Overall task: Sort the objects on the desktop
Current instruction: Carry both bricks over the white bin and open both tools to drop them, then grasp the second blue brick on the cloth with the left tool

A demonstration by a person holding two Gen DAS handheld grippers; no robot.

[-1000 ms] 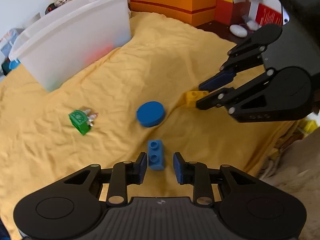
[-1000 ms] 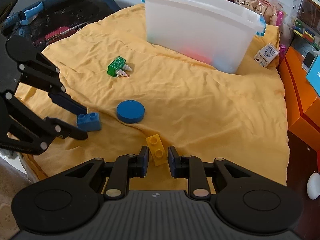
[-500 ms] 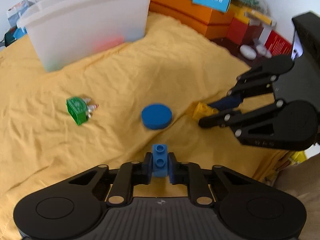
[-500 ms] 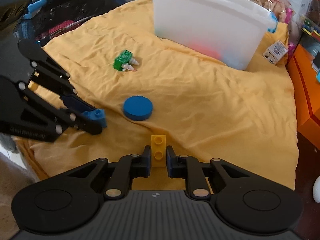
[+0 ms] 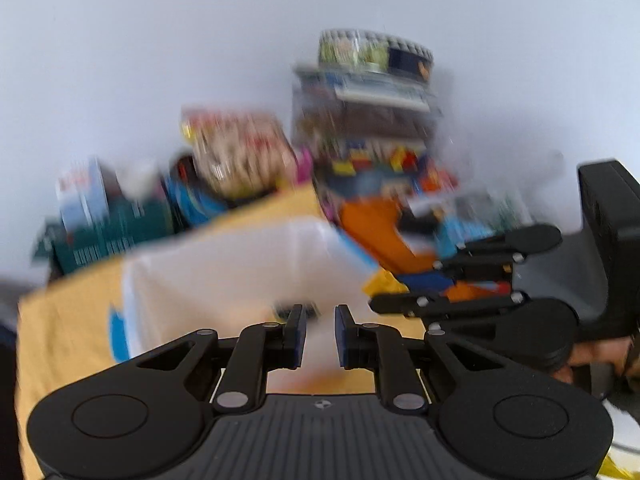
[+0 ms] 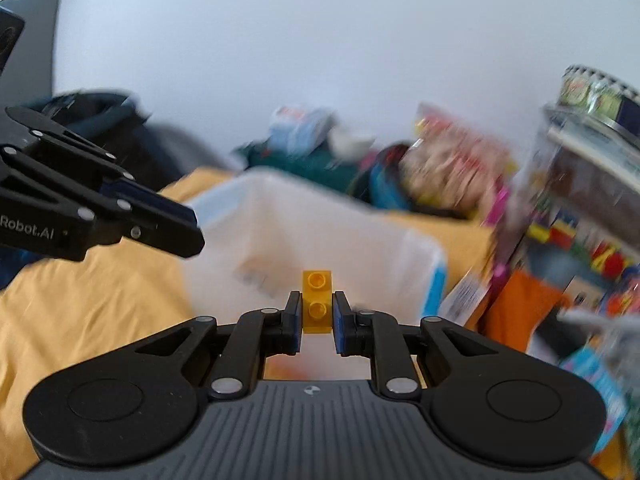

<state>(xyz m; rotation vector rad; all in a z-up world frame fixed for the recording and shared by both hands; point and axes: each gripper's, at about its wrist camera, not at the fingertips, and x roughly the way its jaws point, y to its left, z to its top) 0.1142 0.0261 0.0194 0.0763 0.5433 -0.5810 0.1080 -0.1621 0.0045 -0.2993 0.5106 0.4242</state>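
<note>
My right gripper is shut on a yellow two-stud brick and holds it over the open white plastic bin. My left gripper is open with nothing between its blue pads, above the same bin. A blurred dark shape lies just beyond its left pad, inside the bin. The right gripper shows in the left wrist view with the yellow brick in it. The left gripper shows in the right wrist view, empty. Both views are motion-blurred.
The bin stands on a yellow cloth. Behind it are snack bags, teal boxes and an orange box. A stack of toy boxes and a tin rises at the back right.
Both grippers have risen from the cloth and moved over the white bin. The left gripper held the blue brick half a second ago and is now open without it. The right still holds the yellow brick.
</note>
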